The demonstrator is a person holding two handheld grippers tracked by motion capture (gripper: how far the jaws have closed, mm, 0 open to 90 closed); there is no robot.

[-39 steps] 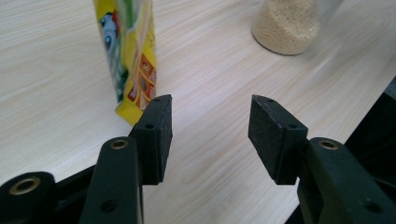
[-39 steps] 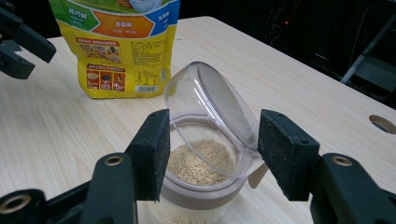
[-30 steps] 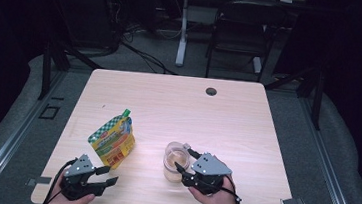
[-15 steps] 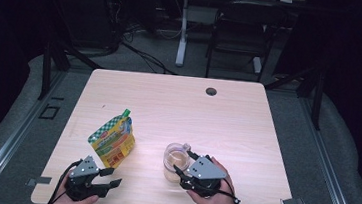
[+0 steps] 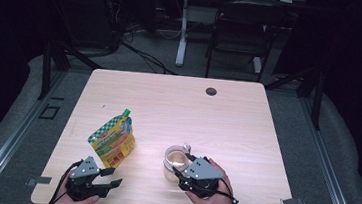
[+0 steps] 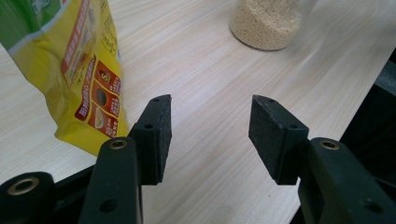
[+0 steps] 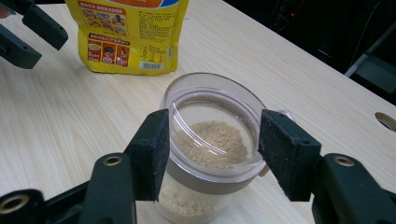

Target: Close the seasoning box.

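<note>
Two grippers: both low at the table's near edge.
Left gripper: jaws wide apart, nothing between them; pouch at its 11 o'clock.
Right gripper: jaws spread, flanking the jar's rim, grip uncertain.
Jar: upright, part-filled with tan grains.
Pouch: standing, at jar's 9 o'clock.

The right gripper has its two black jaws spread on either side of a clear jar, each pad just beside the rim, with a sliver of space on both sides. Pale grain partly fills the jar. Beyond it, ahead and to the left, a yellow pouch stands on the wooden table. The left gripper shows at the far upper left.
</note>
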